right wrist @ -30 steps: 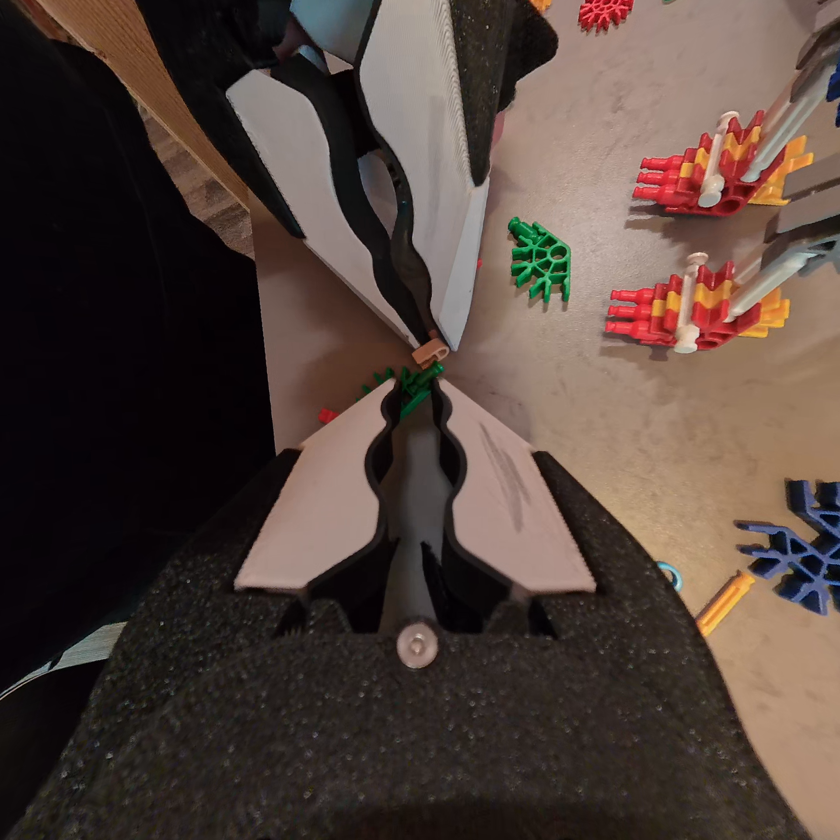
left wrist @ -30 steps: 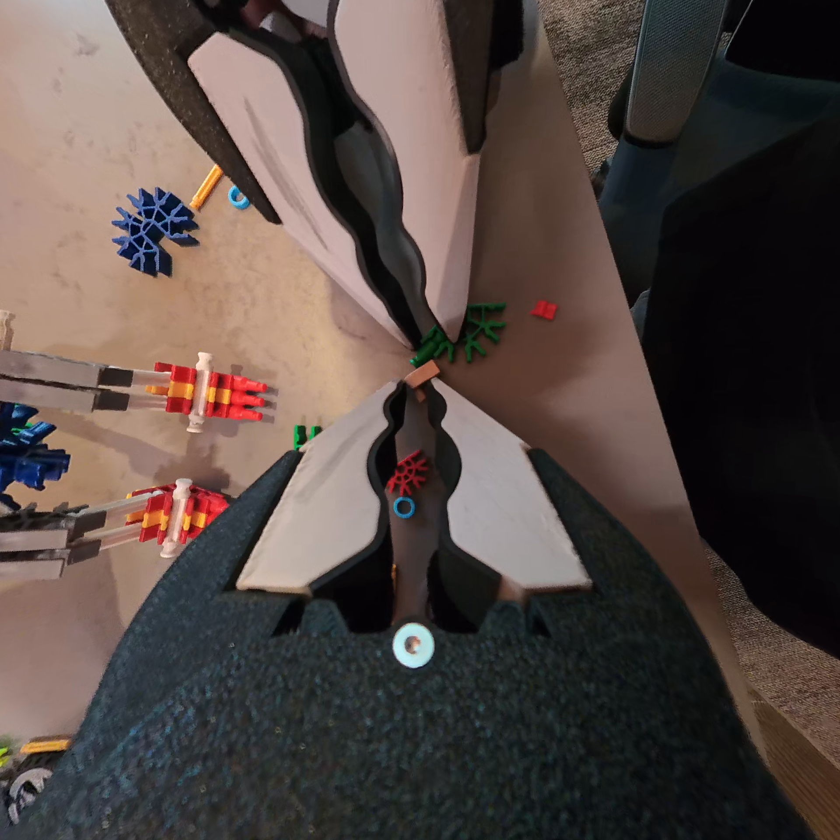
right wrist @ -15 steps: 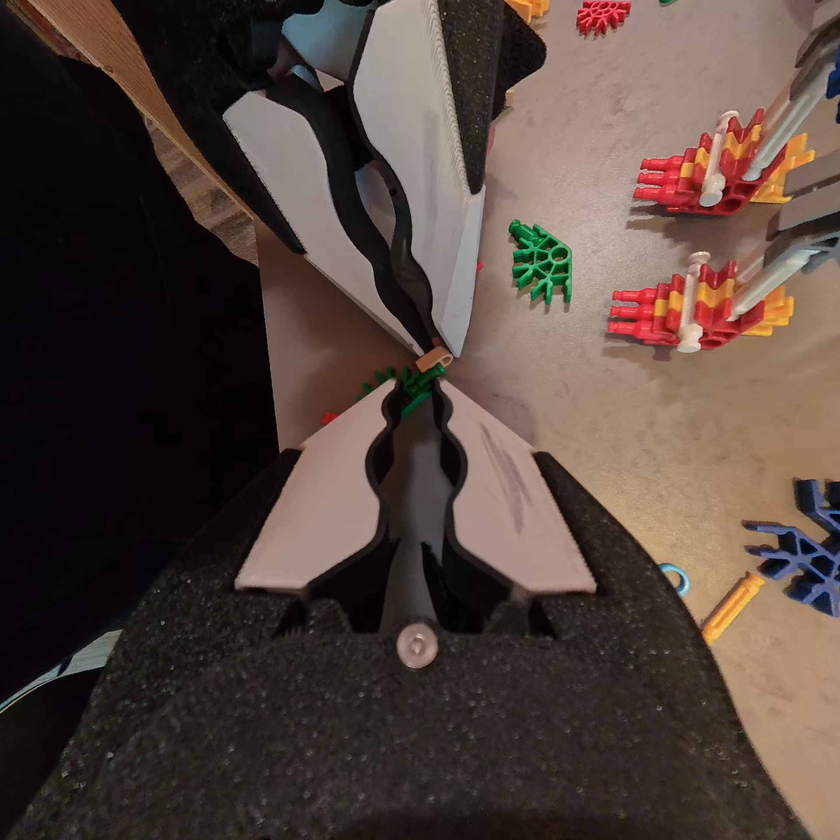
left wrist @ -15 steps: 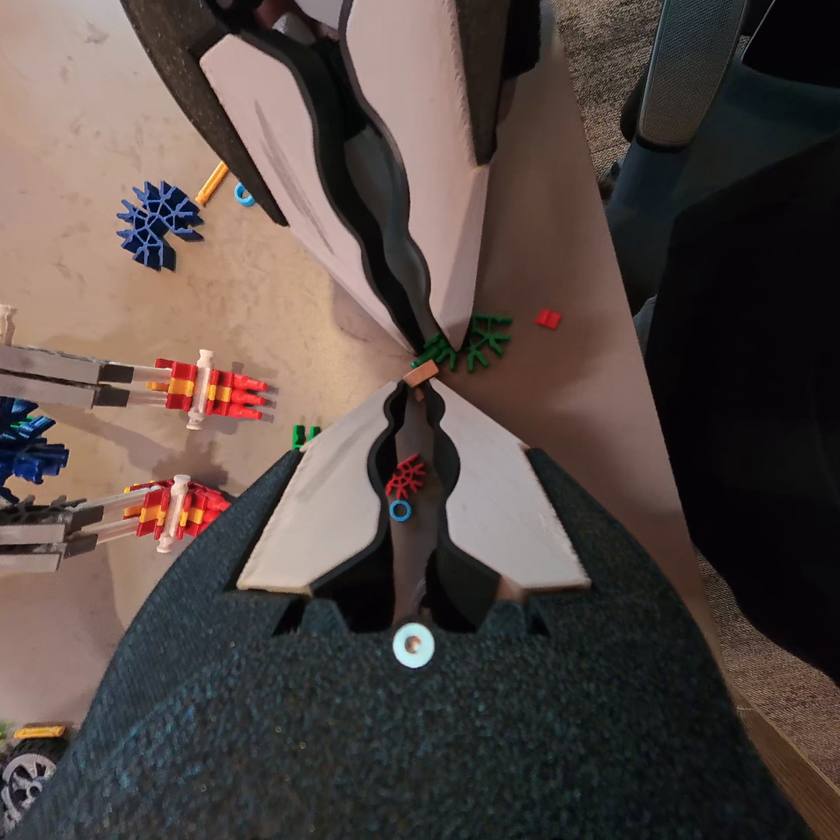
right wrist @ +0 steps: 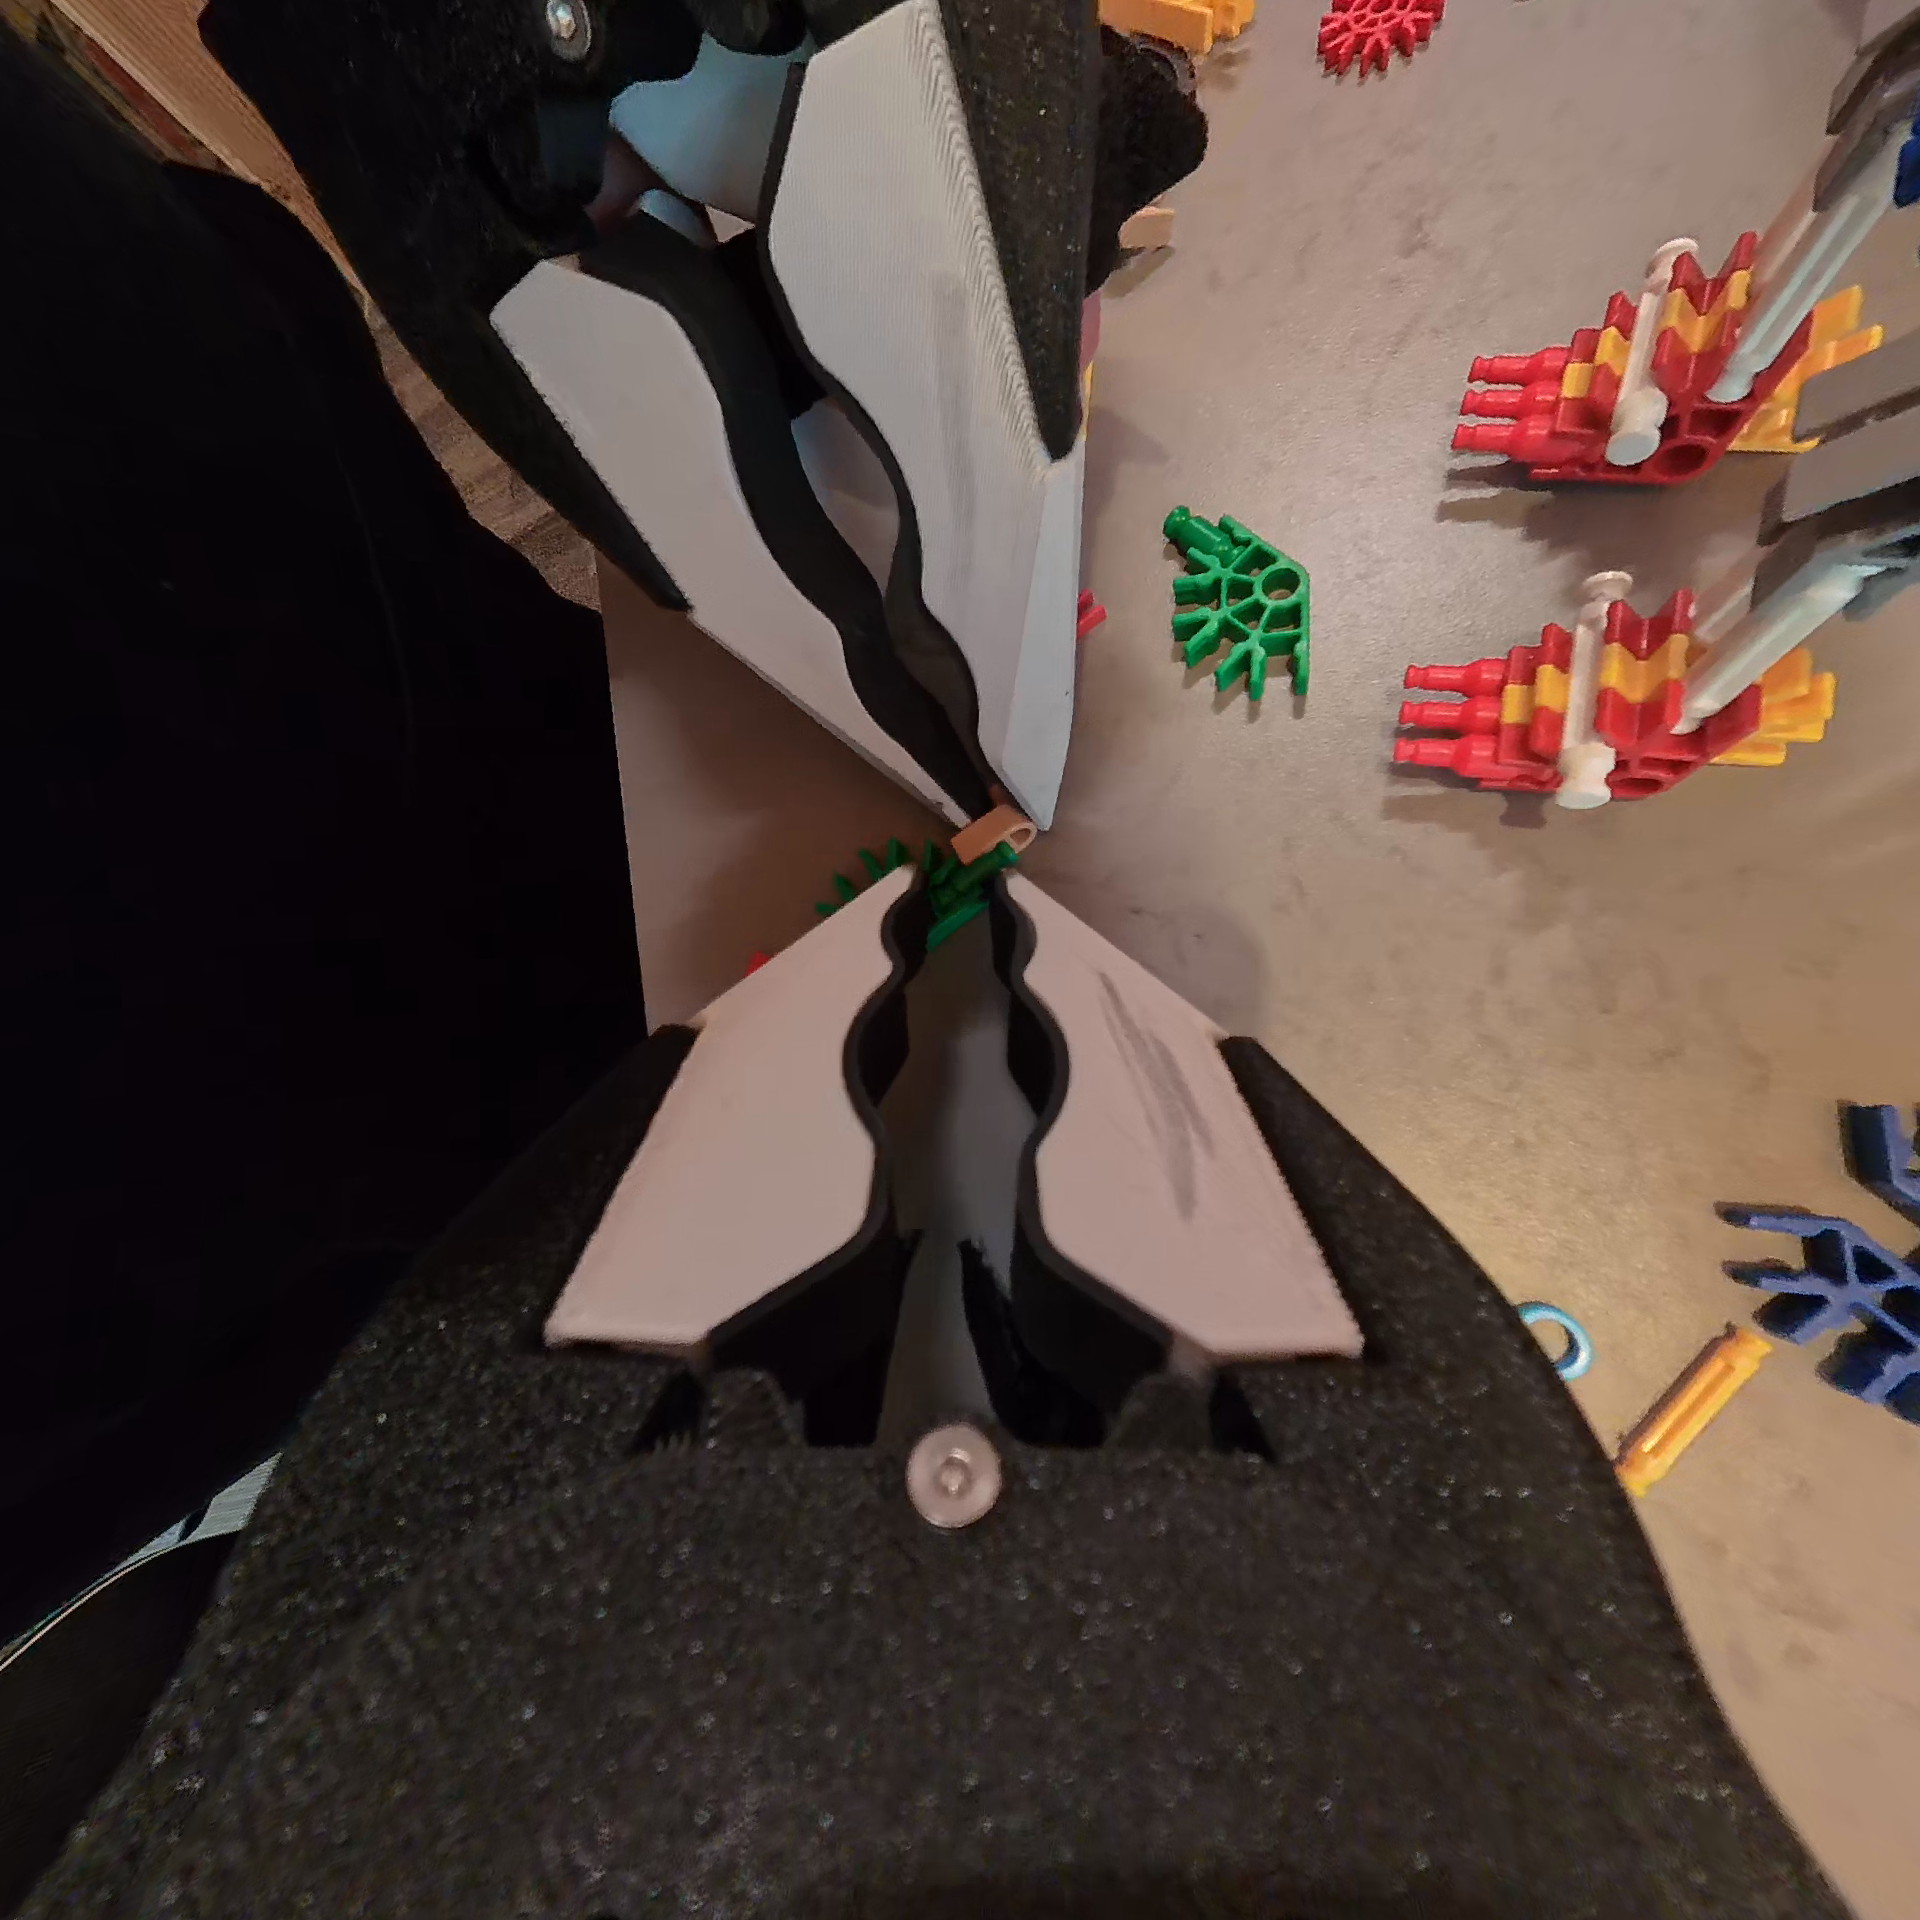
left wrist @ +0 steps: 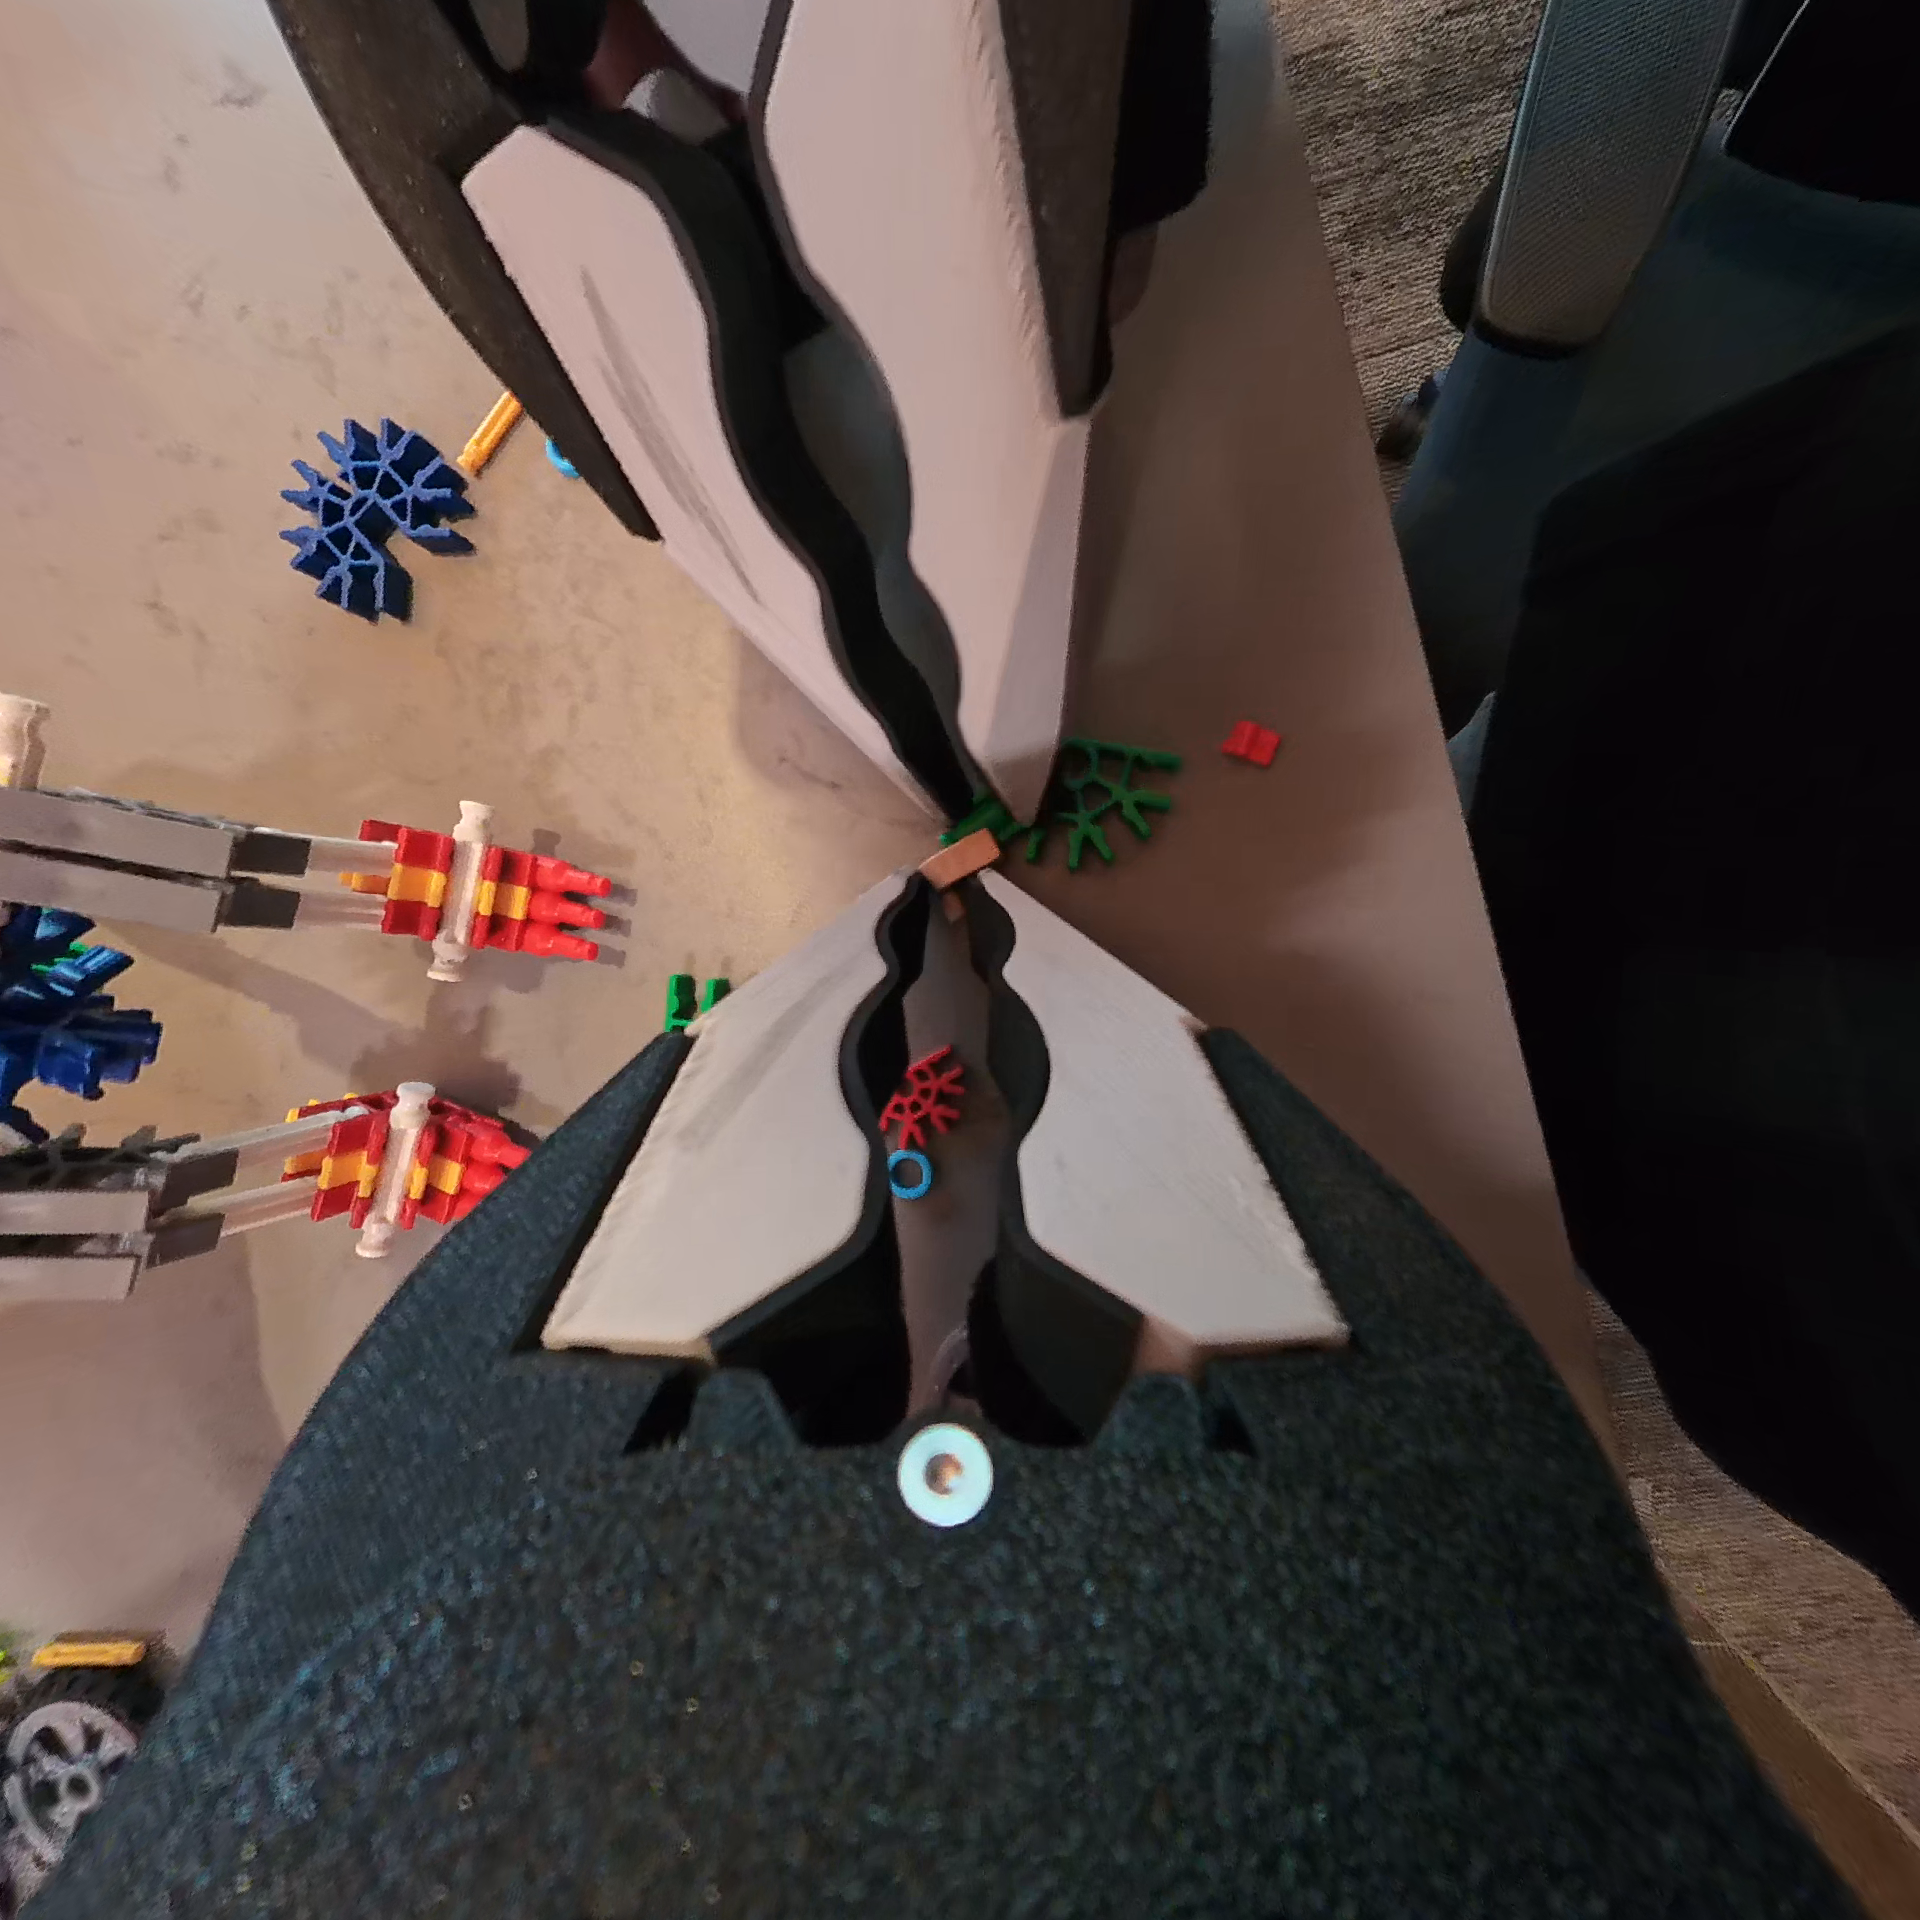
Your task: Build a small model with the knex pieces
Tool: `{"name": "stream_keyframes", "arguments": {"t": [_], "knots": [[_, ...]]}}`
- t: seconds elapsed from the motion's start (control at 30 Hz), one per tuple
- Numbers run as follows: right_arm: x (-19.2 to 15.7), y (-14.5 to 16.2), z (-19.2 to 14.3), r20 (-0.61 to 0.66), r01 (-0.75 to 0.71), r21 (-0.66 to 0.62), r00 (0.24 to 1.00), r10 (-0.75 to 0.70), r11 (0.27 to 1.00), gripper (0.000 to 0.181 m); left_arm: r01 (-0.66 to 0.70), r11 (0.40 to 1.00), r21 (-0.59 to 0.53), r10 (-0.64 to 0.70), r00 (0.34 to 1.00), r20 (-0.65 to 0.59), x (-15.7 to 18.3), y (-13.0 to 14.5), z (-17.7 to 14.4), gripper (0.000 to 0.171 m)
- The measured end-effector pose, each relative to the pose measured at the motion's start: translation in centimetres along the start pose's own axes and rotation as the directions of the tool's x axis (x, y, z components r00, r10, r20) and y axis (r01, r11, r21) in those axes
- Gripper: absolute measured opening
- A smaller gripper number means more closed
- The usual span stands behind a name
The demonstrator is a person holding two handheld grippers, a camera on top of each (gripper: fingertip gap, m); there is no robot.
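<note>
Both grippers are pressed nearly together and meet tip to tip above the beige table (left wrist: pixel 260 260). At the left gripper (left wrist: pixel 951 883) tips sits a small tan clip (left wrist: pixel 964 858), pinched between the fingers; in the right wrist view the same clip (right wrist: pixel 995 834) shows at the far gripper's point. The right gripper (right wrist: pixel 956 883) nips a green connector (right wrist: pixel 958 888) at its tips, just touching the clip; whether the two pieces are joined cannot be told.

In the left wrist view, a second green connector (left wrist: pixel 1107 800) lies at 2 o'clock from the meeting point, partly behind the other gripper's fingers (left wrist: pixel 914 312), with a small red piece (left wrist: pixel 1250 744) beyond it. Through the gap between the left fingers show one red connector (left wrist: pixel 923 1093) and one blue ring (left wrist: pixel 909 1175) on the table.

At 9 o'clock lie two red-and-yellow assemblies (left wrist: pixel 483 894), each with a white rod across it and grey rods running off the frame edge. A blue snowflake connector (left wrist: pixel 374 514) and an orange rod (left wrist: pixel 490 431) lie at 10 o'clock; another blue cluster (left wrist: pixel 62 1023) is cut off at the left edge. A grey wheel (left wrist: pixel 52 1766) is partly hidden at 7 o'clock.

In the right wrist view one more green connector (right wrist: pixel 1242 603) lies at 1 o'clock.
</note>
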State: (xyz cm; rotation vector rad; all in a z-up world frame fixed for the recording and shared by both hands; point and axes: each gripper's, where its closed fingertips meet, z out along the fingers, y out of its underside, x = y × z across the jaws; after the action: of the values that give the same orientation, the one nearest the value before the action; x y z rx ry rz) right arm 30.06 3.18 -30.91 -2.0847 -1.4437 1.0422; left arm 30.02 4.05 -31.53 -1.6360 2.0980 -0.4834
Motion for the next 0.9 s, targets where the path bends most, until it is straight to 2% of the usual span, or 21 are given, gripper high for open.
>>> {"name": "stream_keyframes", "arguments": {"t": [0.9], "knots": [[-0.03,-0.61,0.32,-0.016,0.048,0.003,0.999,-0.048,0.999,0.004,-0.009,1.0,-0.013,0.01,0.999,0.052,-0.22,-0.14,0.07,0.0]]}}
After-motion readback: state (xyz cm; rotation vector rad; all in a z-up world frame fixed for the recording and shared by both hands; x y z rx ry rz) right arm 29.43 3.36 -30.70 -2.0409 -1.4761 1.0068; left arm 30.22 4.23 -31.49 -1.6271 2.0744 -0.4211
